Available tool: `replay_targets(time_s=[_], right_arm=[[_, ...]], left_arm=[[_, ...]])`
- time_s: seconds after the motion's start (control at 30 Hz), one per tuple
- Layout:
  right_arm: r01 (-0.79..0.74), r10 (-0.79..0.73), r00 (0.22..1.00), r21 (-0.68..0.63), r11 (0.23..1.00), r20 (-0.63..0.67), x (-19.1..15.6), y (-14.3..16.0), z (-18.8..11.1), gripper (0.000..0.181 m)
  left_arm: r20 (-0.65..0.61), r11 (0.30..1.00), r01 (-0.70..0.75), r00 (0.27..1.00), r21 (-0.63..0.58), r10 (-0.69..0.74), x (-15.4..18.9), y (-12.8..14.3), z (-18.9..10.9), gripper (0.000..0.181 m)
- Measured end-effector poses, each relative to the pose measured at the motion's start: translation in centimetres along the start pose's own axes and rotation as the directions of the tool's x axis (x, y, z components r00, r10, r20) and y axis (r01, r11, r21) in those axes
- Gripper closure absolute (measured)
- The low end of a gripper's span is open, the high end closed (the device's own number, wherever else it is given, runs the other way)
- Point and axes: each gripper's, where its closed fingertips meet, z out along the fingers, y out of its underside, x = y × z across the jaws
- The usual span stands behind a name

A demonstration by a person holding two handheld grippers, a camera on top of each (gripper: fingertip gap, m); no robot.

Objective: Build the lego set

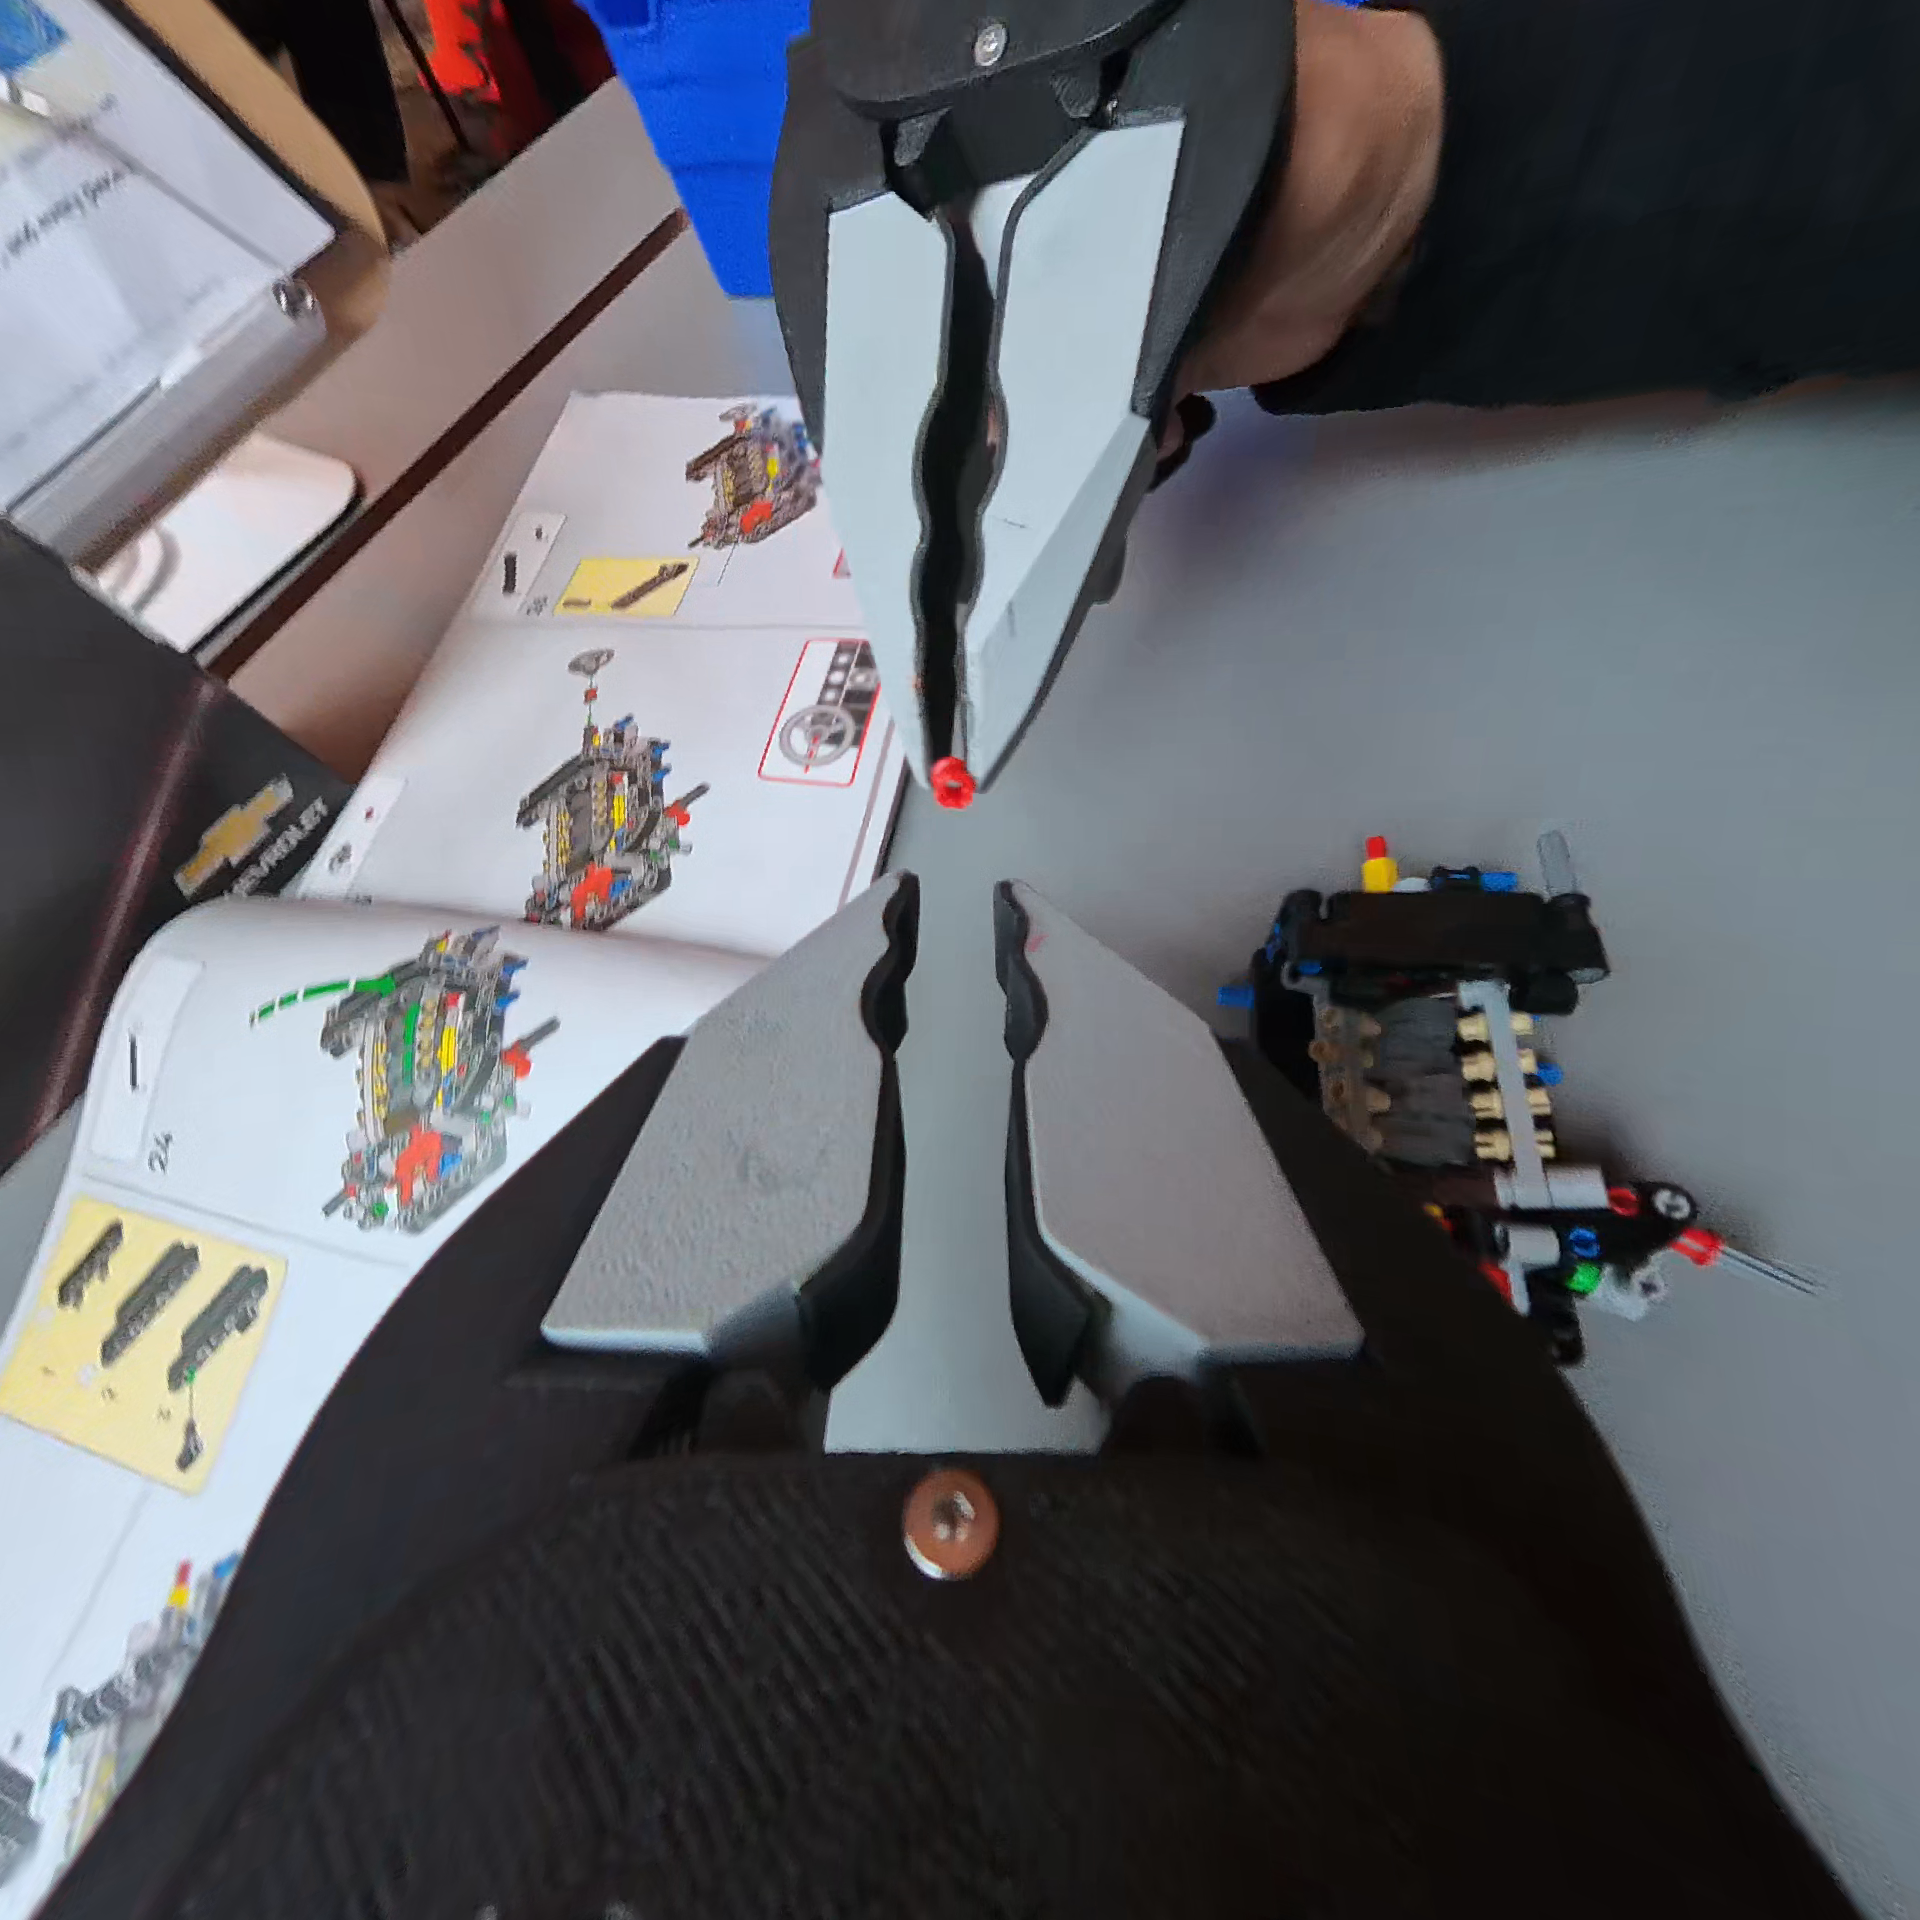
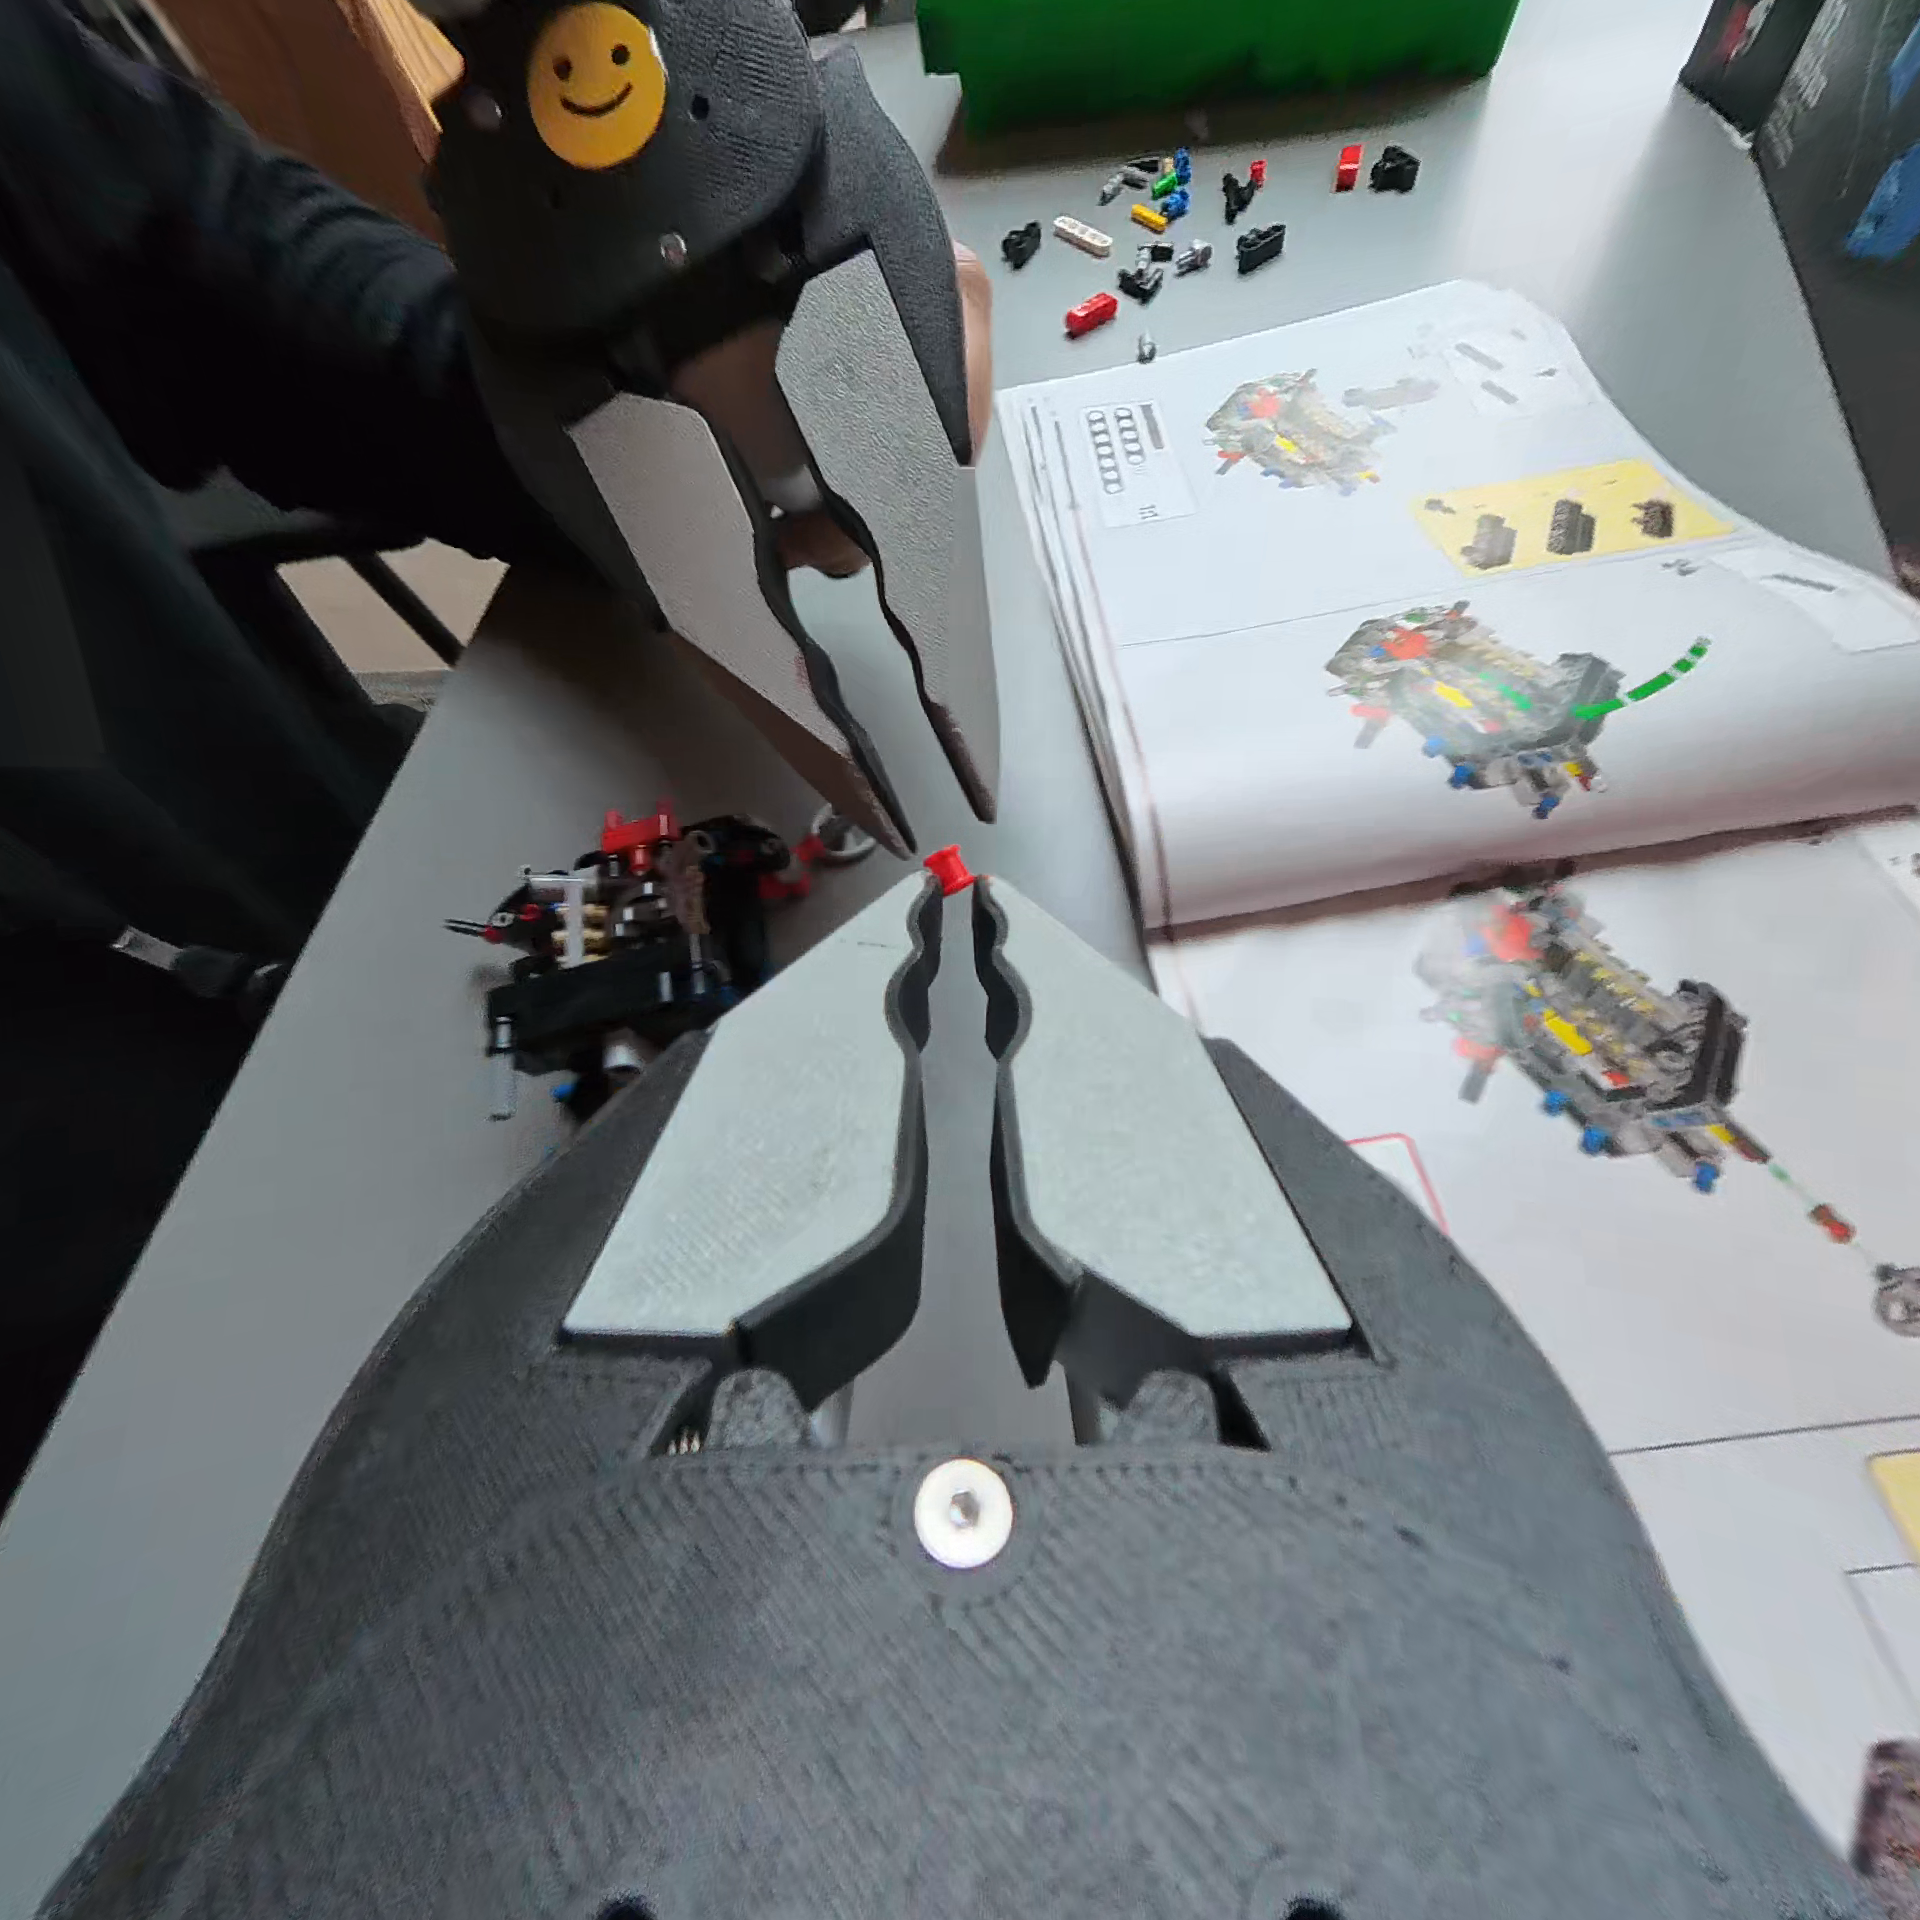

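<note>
My right gripper (image 2: 953, 885) is shut on a small red Lego bush (image 2: 948, 865), pinched at its very tips above the grey table. It also shows in the left wrist view (image 1: 954, 767), pointing down with the red bush (image 1: 951, 782) at its end. My left gripper (image 1: 956, 896) is open and empty, with its tips facing the bush a short gap away. It also shows in the right wrist view (image 2: 940, 828), tip to tip with my right gripper. The partly built black Lego model (image 1: 1455, 1060) lies on the table beside both grippers; it also shows in the right wrist view (image 2: 634, 935).
An open instruction booklet (image 2: 1455, 675) lies on the table beside the grippers. Several loose Lego pieces (image 2: 1164, 229) lie beyond it, in front of a green bin (image 2: 1216, 52). A blue bin (image 1: 717, 135) and a black box (image 1: 156, 810) stand at the table's edges. My left and right fingertips are right by each other.
</note>
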Motion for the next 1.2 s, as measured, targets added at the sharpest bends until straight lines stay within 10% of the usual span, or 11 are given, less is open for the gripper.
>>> replay_targets(time_s=[0.13,0.4,0.87,1.2], right_arm=[[-0.027,0.027,0.999,-0.015,1.000,-0.034,-1.0,1.1,-0.5,0.178],[0.151,-0.141,0.949,0.013,0.988,-0.280,-1.0,1.1,-1.1,0.179],[0.401,-0.457,0.701,-0.228,0.887,-0.547,-0.9,0.3,-1.4,0.179],[0.382,-0.444,0.683,-0.233,0.894,-0.581,-1.0,0.4,-1.4,0.179]], left_arm=[[-0.036,0.999,-0.029,0.999,0.025,0.030,1.6,-0.8,1.0,0.173],[-0.310,0.912,0.405,0.877,0.066,-0.367,1.8,-2.3,0.5,0.174],[-0.477,0.817,0.575,0.728,0.036,-0.492,2.0,-2.9,0.9,0.175],[-0.477,0.810,0.586,0.718,0.023,-0.506,2.2,-2.7,1.1,0.176]])
